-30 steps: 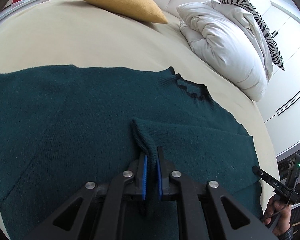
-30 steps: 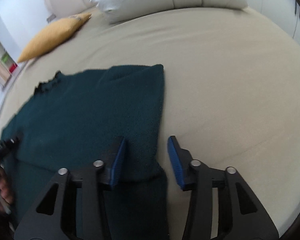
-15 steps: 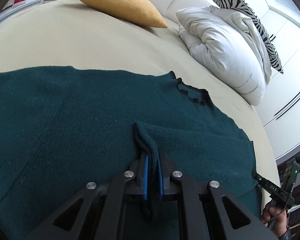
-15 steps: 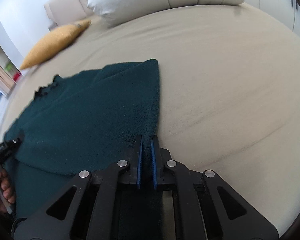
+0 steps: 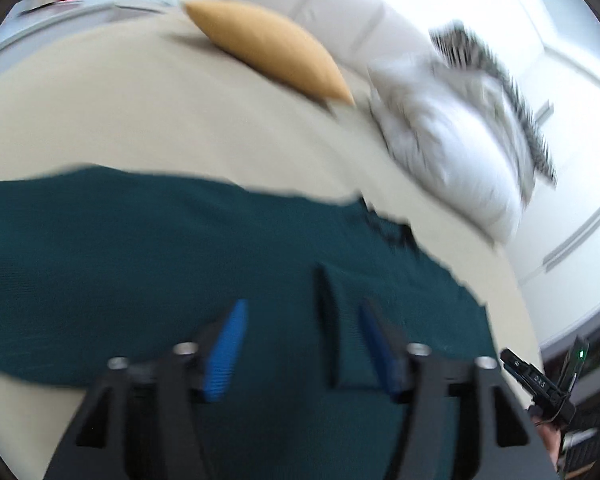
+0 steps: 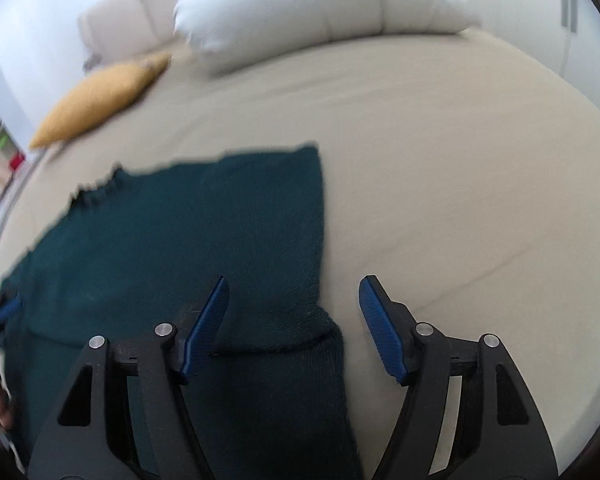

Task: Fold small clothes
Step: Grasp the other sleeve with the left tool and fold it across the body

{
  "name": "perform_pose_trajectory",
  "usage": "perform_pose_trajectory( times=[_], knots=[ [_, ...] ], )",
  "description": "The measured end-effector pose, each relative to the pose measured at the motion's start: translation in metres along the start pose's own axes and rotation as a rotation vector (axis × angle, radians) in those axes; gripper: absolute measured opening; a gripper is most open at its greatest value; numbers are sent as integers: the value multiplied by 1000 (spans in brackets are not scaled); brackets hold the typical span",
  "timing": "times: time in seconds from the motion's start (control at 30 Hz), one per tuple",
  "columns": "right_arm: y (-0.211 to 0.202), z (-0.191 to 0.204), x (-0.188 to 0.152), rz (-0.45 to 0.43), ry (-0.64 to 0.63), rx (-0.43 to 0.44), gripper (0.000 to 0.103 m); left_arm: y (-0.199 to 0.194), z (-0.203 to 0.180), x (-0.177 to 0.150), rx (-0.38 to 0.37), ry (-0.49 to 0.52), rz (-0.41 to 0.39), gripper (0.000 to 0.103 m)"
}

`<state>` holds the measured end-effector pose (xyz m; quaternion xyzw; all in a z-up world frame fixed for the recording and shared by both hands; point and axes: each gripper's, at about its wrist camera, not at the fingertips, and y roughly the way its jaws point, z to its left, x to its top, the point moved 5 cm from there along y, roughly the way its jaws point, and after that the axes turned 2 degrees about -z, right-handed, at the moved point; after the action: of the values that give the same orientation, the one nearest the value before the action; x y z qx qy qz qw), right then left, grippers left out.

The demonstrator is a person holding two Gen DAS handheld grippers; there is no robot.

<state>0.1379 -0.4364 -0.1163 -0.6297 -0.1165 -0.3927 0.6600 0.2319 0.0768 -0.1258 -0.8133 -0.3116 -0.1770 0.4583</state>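
My left gripper (image 5: 300, 344) stands with its blue pads spread apart over the dark green sweater (image 5: 180, 264), gripping nothing; that view is blurred. My right gripper (image 6: 294, 328) is likewise spread wide above the sweater's folded edge, lower centre. The sweater lies flat on the beige bed (image 6: 440, 160), mustard cushion (image 6: 96, 104) upper left.
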Motion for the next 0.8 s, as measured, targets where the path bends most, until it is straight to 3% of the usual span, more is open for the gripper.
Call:
perform_pose_trajectory(
  times=[0.07,0.17,0.33,0.43,0.63,0.7,0.77,0.8],
  knots=[
    [-31,12,4,-81,4,26,66,-41,38,7,34,-62,-58,69],
    [-69,44,0,-151,-17,104,71,-95,110,10,74,-239,-135,69],
    [-99,107,-22,-132,-46,284,75,-168,239,-8,174,-575,-233,69],
    [-107,140,-38,-99,-86,347,75,-192,287,-21,107,-761,-307,69],
    [-114,178,-61,-48,-70,419,75,-206,327,-19,39,-947,-431,68],
    [-116,186,-69,-44,-83,412,75,-203,341,-20,27,-1011,-458,60],
    [-118,188,-73,-41,-89,406,74,-199,354,-21,20,-1070,-468,39],
    [-120,189,-76,-40,-87,404,74,-196,361,-23,9,-1110,-474,34]
  ],
)
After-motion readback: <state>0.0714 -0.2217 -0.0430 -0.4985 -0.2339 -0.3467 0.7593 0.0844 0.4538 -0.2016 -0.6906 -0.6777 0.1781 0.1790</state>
